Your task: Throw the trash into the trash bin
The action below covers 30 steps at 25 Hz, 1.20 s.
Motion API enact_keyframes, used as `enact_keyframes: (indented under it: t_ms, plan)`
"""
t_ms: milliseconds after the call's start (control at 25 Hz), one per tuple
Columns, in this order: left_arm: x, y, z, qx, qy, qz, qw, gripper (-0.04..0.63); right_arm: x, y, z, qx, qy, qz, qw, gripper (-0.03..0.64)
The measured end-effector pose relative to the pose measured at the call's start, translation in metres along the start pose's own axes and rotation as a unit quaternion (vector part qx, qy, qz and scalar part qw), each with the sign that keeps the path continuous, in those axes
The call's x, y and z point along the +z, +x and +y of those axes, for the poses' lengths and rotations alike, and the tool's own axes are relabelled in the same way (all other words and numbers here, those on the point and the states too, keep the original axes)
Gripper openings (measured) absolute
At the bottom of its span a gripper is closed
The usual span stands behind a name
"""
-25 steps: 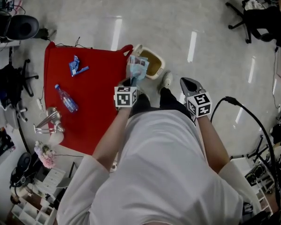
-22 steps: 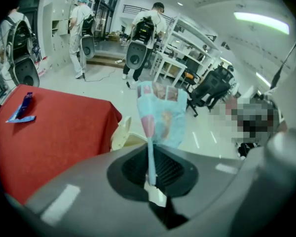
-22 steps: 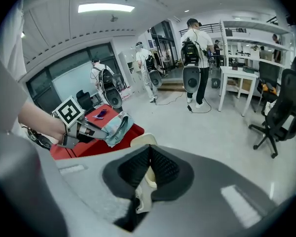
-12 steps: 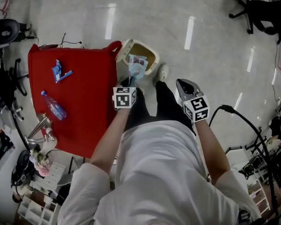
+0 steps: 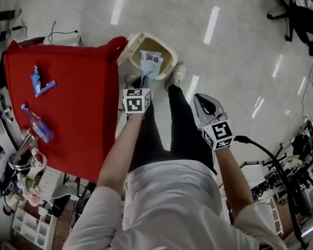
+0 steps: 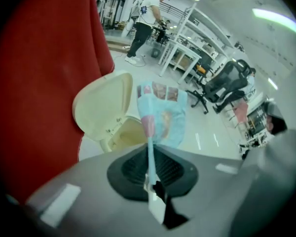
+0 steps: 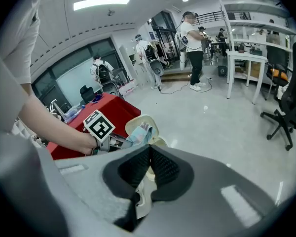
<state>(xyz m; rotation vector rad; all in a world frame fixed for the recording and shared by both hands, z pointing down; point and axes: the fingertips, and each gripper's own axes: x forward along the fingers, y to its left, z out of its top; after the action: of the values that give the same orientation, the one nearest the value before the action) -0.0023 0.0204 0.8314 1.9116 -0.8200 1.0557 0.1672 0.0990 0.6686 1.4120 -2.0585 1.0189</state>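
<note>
Left tool: I held it nipped shut on the lower edge of the light-blue wrapper.
Wrapper: hanging over the mouth of the trash bin, whose lid stood open.
Right tool: jaws together, nothing gripped; I kept it right of the bin, well apart.
Red surface: just left of the bin, carrying a bottle.

Red table, black office chair
</note>
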Motion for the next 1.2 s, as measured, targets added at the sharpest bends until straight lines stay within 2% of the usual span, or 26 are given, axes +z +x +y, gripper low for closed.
enact_keyframes:
  t_ms: [280,400,760,880,1040,1200]
  plan:
    - [-0.038,0.079,0.029,0.004,0.003,0.016,0.9999,0.017,-0.046,0.050,-0.019,0.009,0.010,0.015,1.000,0.002]
    - [-0.056,0.106,0.035,0.001,0.018,0.026,0.9995,0.017,-0.069,0.069,-0.030,0.014,0.018,0.023,0.999,0.002]
    - [-0.059,0.129,0.055,0.013,0.005,0.012,0.9998,0.023,-0.102,0.092,-0.038,0.017,0.031,0.036,0.999,0.002]
    - [-0.052,0.128,0.059,0.023,0.000,-0.001,0.9997,0.053,-0.103,0.093,-0.032,0.025,0.033,0.038,0.998,0.002]
    - [-0.048,0.132,0.055,0.004,-0.018,0.004,0.9998,0.186,-0.098,0.094,-0.031,0.030,0.032,0.037,0.998,0.002]
    - [-0.044,0.129,0.053,0.004,-0.021,0.002,0.9998,0.195,-0.090,0.096,-0.032,0.029,0.029,0.031,0.999,0.002]
